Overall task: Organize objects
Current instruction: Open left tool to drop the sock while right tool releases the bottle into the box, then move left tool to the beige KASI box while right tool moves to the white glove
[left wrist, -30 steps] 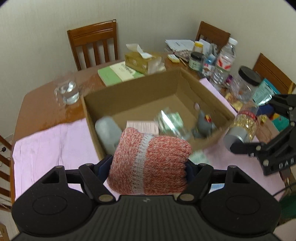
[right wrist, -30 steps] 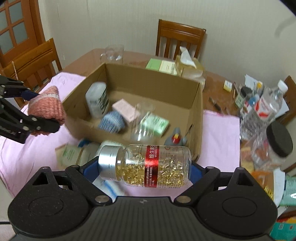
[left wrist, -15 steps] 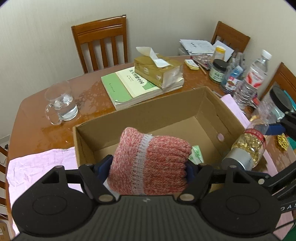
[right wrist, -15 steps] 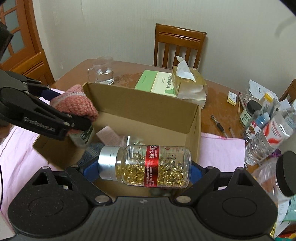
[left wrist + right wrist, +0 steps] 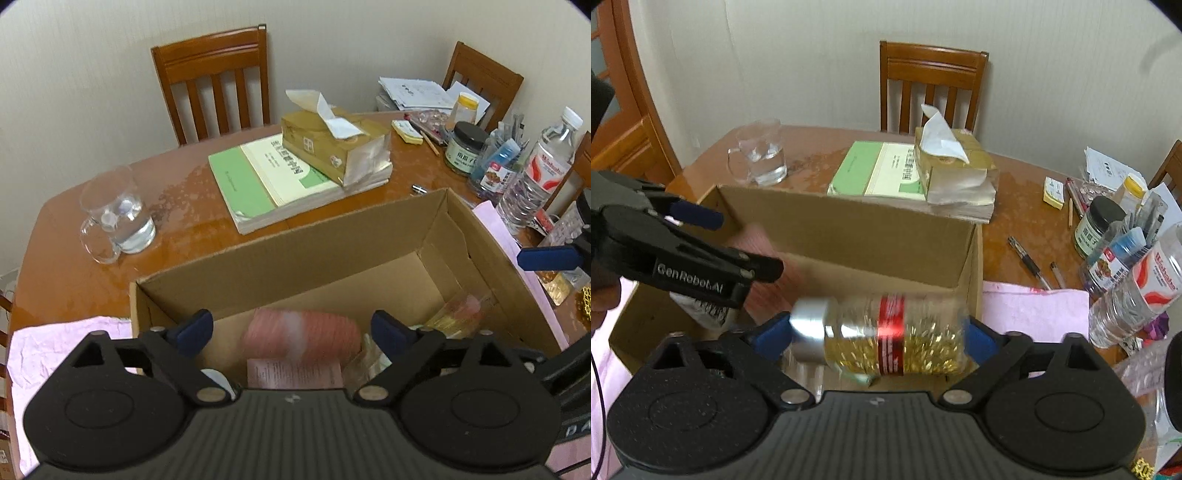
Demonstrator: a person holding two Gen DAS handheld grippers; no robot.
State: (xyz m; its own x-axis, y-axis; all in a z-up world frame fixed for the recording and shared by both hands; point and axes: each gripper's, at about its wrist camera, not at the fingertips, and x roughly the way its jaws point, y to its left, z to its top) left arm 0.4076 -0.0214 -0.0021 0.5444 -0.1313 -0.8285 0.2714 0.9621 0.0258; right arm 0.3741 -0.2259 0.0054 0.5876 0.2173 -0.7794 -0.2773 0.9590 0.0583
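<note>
2 items are going into the cardboard box (image 5: 332, 240): the knit roll (image 5: 301, 332) lies blurred below the wide left claw (image 5: 291, 328); the capsule bottle (image 5: 882, 339) sits between the right claw (image 5: 879, 341) pads, grip unclear. Table clutter remains.

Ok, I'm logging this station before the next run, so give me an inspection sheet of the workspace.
Surface: wooden table, wet-looking patches; pink cloth beside the box.
Job's things: cardboard box open; knit piece blurred inside it; capsule bottle blurred between the right fingers.
Clutter: glass mug, books, tissue box, water bottle, jar.
Grippers: left gripper open; right gripper grip unclear.
Cables: thin cable at the left edge.
Surroundings: chair, wall.
</note>
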